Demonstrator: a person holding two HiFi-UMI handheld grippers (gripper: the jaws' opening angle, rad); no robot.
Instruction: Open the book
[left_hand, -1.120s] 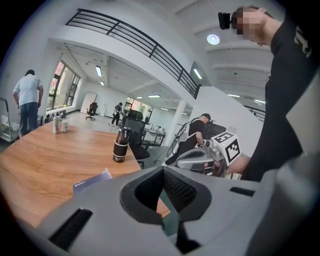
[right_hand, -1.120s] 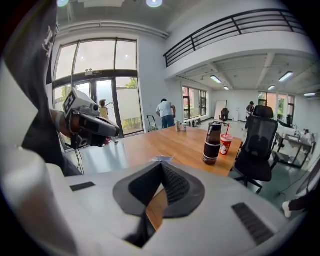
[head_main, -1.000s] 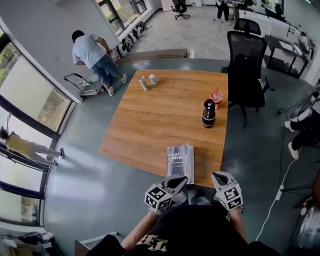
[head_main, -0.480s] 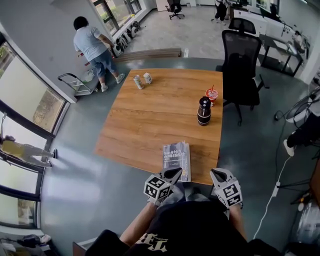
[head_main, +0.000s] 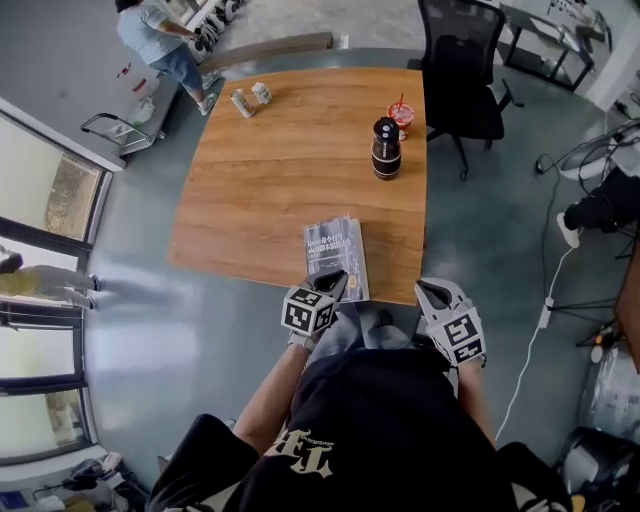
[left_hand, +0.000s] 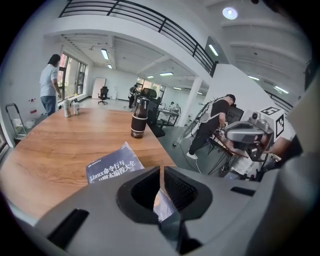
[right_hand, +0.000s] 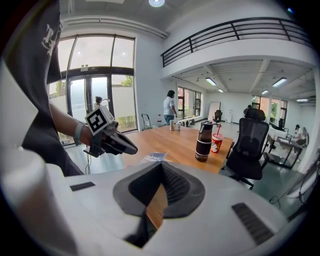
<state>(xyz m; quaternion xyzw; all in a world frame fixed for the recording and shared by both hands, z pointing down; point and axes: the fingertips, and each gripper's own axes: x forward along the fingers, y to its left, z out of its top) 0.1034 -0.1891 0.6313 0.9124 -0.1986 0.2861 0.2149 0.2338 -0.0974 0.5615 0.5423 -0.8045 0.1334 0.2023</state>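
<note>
From above my left tongs (head_main: 337, 281) sit at the book's (head_main: 334, 252) near edge, maybe touching, while only their own views show them and my right tongs (head_main: 428, 291) closed, empty.

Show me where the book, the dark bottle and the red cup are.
book (head_main: 334, 252), head view, middle of its cover.
dark bottle (head_main: 385, 150), head view, its body.
red cup (head_main: 402, 115), head view, its top.

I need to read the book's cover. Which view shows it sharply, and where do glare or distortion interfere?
Left gripper view: book print sharp, fisheye bows the table, corners black. Head view: print too small, glare on the floor. Right gripper view: cover a distant sliver, windows bright.
</note>
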